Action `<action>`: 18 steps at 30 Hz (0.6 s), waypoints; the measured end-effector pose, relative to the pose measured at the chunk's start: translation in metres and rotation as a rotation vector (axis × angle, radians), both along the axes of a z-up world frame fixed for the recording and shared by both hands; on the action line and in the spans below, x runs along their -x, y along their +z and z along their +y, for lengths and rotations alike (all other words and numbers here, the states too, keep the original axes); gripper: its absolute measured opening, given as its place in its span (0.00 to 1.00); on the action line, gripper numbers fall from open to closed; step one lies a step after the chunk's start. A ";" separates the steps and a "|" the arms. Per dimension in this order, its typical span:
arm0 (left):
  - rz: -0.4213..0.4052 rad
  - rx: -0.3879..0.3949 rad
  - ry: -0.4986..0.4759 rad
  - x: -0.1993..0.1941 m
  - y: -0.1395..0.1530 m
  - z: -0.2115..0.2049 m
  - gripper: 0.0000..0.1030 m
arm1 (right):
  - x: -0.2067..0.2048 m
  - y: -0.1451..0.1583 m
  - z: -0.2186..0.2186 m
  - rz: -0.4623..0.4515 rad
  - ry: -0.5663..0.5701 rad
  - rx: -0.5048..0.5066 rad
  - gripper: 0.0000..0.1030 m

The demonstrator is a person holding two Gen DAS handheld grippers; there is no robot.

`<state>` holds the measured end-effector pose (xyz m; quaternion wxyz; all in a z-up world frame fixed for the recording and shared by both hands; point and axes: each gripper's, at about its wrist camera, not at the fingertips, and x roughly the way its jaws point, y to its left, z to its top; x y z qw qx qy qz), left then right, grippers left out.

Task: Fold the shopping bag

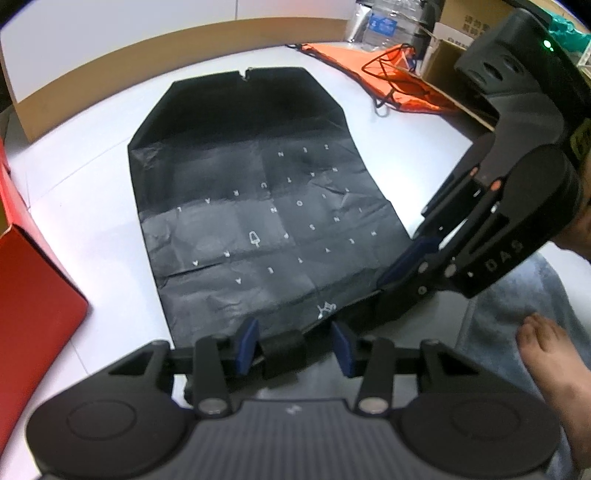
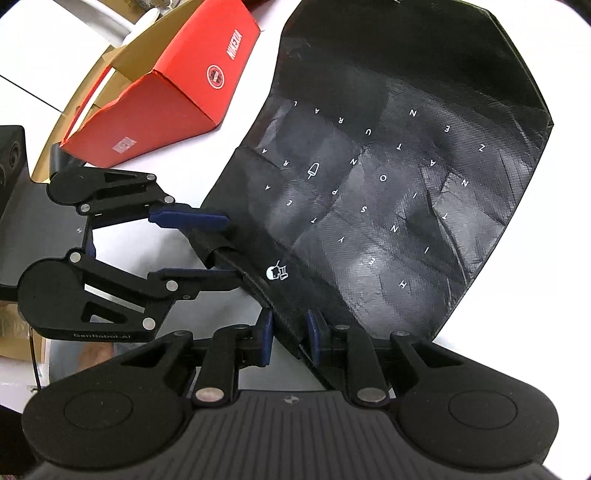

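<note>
A black shopping bag [image 1: 240, 184] with white letters lies flat on the white floor, its opening edge nearest me. In the left wrist view my left gripper [image 1: 295, 345] stands open over that near edge. The bag's black handle strap [image 1: 282, 350] sits between its blue pads, with a gap on the right side. My right gripper [image 1: 402, 264] comes in from the right at the bag's near corner. In the right wrist view the right gripper [image 2: 290, 338] is shut on the bag's hemmed edge [image 2: 291, 325]. The left gripper [image 2: 218, 245] straddles the handle [image 2: 214, 245] beside it.
A red carton [image 1: 33, 295] [image 2: 166, 92] lies left of the bag. An orange bag [image 1: 388, 74], cardboard boxes [image 1: 454, 55] and packed water bottles [image 1: 388, 26] stand at the far right. A person's bare foot [image 1: 546, 354] rests on a grey-blue cloth [image 1: 517, 295] at the near right.
</note>
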<state>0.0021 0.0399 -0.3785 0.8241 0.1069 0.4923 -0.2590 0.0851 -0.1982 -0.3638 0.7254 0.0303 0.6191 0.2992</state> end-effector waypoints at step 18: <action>-0.048 -0.064 -0.017 0.002 -0.006 -0.018 0.46 | -0.007 -0.008 -0.009 -0.056 -0.024 0.021 0.22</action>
